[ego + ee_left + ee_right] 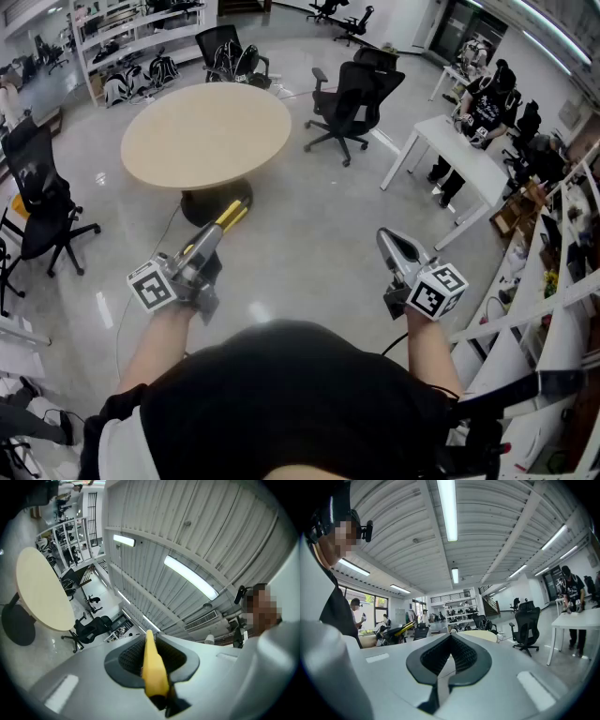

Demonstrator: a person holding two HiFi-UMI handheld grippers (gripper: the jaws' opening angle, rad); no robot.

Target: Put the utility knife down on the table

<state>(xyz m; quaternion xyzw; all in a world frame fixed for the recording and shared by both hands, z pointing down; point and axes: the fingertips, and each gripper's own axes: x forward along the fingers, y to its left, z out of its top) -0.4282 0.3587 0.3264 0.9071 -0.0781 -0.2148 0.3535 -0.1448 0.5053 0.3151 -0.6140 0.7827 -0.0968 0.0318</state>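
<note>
My left gripper (212, 238) is shut on the yellow utility knife (232, 215), and the knife's end sticks out past the jaws toward the round beige table (206, 131). In the left gripper view the knife (153, 670) stands edge-on between the dark pads of the gripper (149, 638), tilted upward, with the table (40, 592) far off at the left. My right gripper (386, 236) is held in the air at the right, shut with nothing in it. Its jaws (451, 638) meet at the tips, and the table (480, 635) lies level ahead.
I stand on a glossy grey floor a few steps from the table. Black office chairs (352, 98) stand behind it and at the left (42, 211). A white desk (459, 155) with people beside it is at the right, and shelving (553, 309) runs along the right edge.
</note>
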